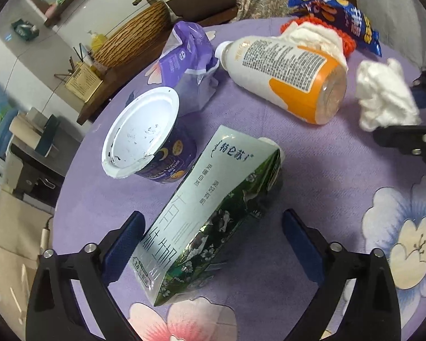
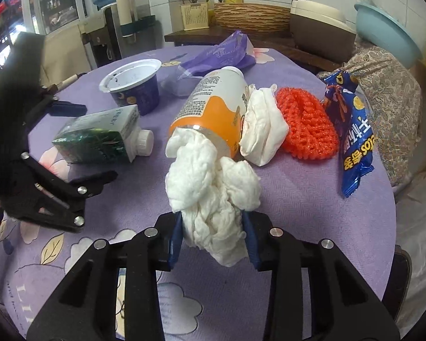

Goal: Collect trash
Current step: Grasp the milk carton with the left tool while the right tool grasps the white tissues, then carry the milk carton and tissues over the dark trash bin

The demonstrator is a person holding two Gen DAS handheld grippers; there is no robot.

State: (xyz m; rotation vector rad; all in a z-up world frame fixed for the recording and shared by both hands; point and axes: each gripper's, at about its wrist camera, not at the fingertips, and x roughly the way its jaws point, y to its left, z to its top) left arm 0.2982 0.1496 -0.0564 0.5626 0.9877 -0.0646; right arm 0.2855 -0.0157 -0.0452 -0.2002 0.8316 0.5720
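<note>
My left gripper (image 1: 213, 238) is open, its blue-padded fingers on either side of a green and white milk carton (image 1: 204, 216) lying on the purple flowered tablecloth (image 1: 312, 170); the left pad is close to the carton. The carton also shows in the right wrist view (image 2: 99, 133). My right gripper (image 2: 213, 236) is shut on a crumpled white tissue (image 2: 213, 187), held just above the cloth; this tissue shows at the right of the left wrist view (image 1: 383, 96). An orange and white bottle (image 1: 284, 74) lies on its side behind it.
A dark blue yogurt cup (image 1: 144, 136), a purple plastic bag (image 1: 187, 62), a second tissue (image 2: 264, 125), an orange knitted mesh (image 2: 306, 125) and a blue snack wrapper (image 2: 352, 133) lie on the table. A wooden counter with a wicker basin (image 2: 250, 14) stands behind.
</note>
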